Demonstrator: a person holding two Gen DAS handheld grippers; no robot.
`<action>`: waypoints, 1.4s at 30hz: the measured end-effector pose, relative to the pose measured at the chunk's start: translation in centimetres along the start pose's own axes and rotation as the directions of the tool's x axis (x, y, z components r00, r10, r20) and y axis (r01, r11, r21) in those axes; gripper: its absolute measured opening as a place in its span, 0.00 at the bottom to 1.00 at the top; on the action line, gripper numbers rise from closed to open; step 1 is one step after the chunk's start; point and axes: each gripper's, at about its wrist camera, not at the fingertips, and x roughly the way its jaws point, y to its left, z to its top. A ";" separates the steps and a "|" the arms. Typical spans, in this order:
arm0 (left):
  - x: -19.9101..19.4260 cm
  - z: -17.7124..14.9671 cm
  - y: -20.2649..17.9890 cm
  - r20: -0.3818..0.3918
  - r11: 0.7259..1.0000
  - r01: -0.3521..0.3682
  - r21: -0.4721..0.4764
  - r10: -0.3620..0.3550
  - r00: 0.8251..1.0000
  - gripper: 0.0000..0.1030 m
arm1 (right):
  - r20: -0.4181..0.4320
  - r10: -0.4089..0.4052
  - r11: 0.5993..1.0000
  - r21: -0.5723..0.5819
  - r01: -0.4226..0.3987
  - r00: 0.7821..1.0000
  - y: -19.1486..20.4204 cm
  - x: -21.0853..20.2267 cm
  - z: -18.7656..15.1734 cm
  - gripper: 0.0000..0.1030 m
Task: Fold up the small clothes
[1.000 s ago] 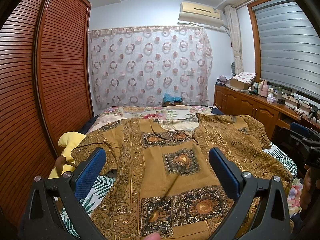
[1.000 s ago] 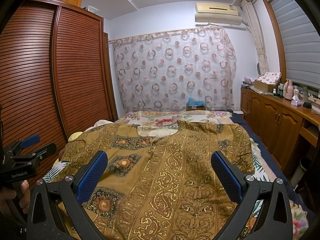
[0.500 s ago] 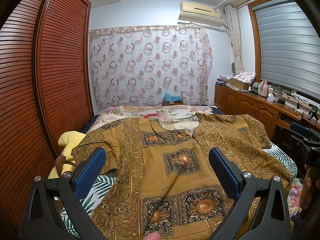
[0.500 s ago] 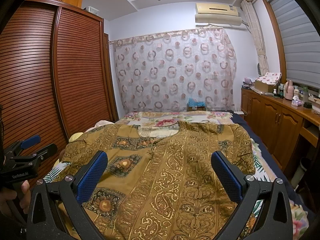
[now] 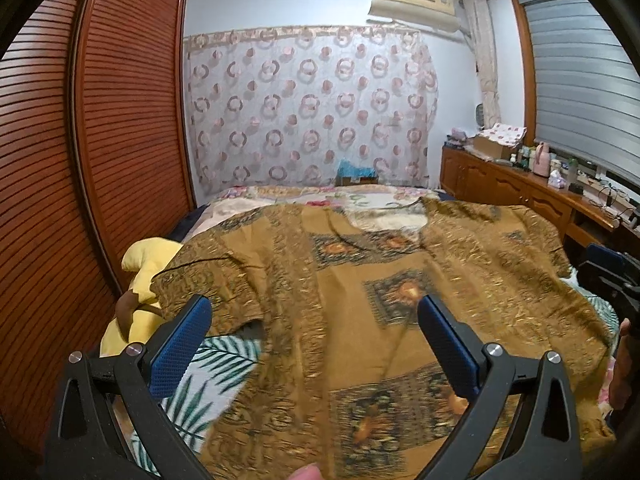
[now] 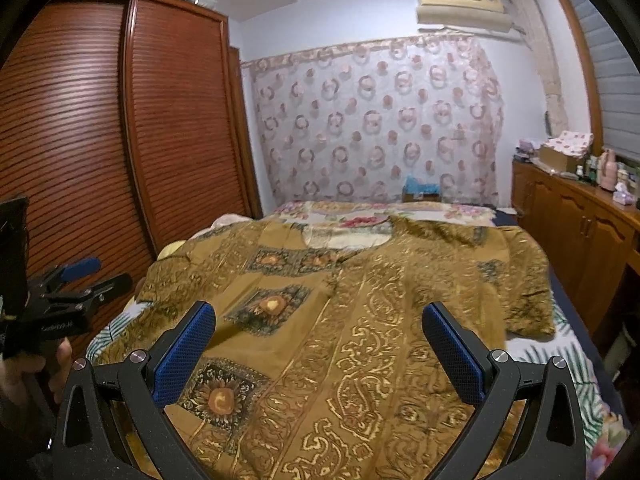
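Shirt (image 5: 360,280) flat on bed, beyond spread fingers (image 5: 180,344).

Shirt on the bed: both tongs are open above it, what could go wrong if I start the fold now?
1. The shirt lies wrinkled, its sleeve bunched, so creases may get folded in.
2. The left tongs and right tongs hold nothing; a shallow pinch could catch only the top layer.
3. The yellow plush beside the other sleeve might snag.

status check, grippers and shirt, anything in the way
Left gripper open, right gripper open, both empty above the bed. Brown patterned shirt spread flat, unfolded. Yellow plush under its left sleeve edge.
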 end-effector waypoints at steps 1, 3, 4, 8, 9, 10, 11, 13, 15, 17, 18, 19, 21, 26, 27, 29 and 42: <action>0.4 0.0 0.6 -0.007 1.000 -0.006 -0.001 0.006 1.000 1.00 | -0.007 0.007 1.000 -0.010 -0.007 1.000 0.0 0.6 0.3 1.00; 1.1 -0.1 1.3 -0.018 1.000 -0.015 0.001 0.015 1.000 1.00 | -0.015 0.019 1.000 -0.020 -0.019 1.000 -0.2 1.3 0.7 1.00; 1.6 -0.1 1.9 -0.027 1.000 -0.019 0.001 0.019 0.999 1.00 | -0.026 0.029 0.999 -0.023 -0.030 0.999 -0.6 1.9 1.2 1.00; 2.7 -0.1 3.1 -0.046 1.000 -0.027 0.003 0.027 0.999 1.00 | -0.053 0.061 0.997 -0.037 -0.063 0.997 -1.1 3.7 2.2 1.00; 3.0 -0.1 3.6 -0.052 1.000 -0.030 0.002 0.030 0.998 1.00 | -0.062 0.069 0.997 -0.041 -0.071 0.996 -1.2 4.2 2.5 1.00; 3.3 -0.1 4.0 -0.059 1.000 -0.031 -0.001 0.031 0.998 1.00 | -0.072 0.074 0.996 -0.044 -0.078 0.995 -1.4 4.7 2.7 1.00; 3.6 0.0 4.4 -0.067 0.999 -0.032 -0.005 0.031 0.997 1.00 | -0.081 0.082 0.995 -0.047 -0.086 0.993 -1.5 5.1 2.9 1.00; 4.1 0.0 5.1 -0.085 0.999 -0.035 -0.010 0.034 0.996 1.00 | -0.106 0.094 0.993 -0.061 -0.101 0.990 -1.8 6.3 3.2 1.00; 4.8 0.1 5.7 -0.103 0.999 -0.045 -0.011 0.043 0.994 1.00 | -0.124 0.105 0.991 -0.072 -0.115 0.987 -2.0 7.0 3.7 1.00; 5.6 0.1 6.8 -0.123 0.998 -0.056 -0.020 0.053 0.991 1.00 | -0.147 0.118 0.988 -0.080 -0.131 0.982 -2.2 8.0 4.2 1.00; 5.9 0.1 7.3 -0.135 0.998 -0.058 -0.027 0.054 0.989 1.00 | -0.160 0.125 0.987 -0.081 -0.140 0.979 -2.3 8.6 4.4 1.00; 6.4 0.0 7.9 -0.146 0.998 -0.059 -0.037 0.053 0.988 1.00 | -0.171 0.130 0.986 -0.084 -0.146 0.977 -2.4 9.3 4.8 1.00; 7.1 -0.1 9.1 -0.167 0.996 -0.063 -0.056 0.053 0.984 0.97 | -0.190 0.139 0.984 -0.088 -0.157 0.972 -2.4 10.2 5.3 1.00; 9.4 -0.5 12.1 -0.245 0.990 -0.070 -0.125 0.037 0.969 0.84 | -0.240 0.164 0.978 -0.086 -0.189 0.957 -3.2 13.2 6.7 1.00; 9.8 -0.7 12.7 -0.258 0.988 -0.075 -0.137 0.038 0.965 0.82 | -0.252 0.169 0.977 -0.082 -0.195 0.953 -3.5 13.9 7.0 1.00; 10.4 -0.9 13.6 -0.286 0.983 -0.086 -0.162 0.037 0.958 0.77 | -0.269 0.178 0.976 -0.076 -0.205 0.947 -3.6 15.0 7.5 1.00; 15.5 -2.1 17.0 -0.435 0.950 -0.084 -0.300 -0.057 0.899 0.55 | -0.346 0.253 0.959 -0.035 -0.282 0.904 -4.3 22.3 10.6 1.00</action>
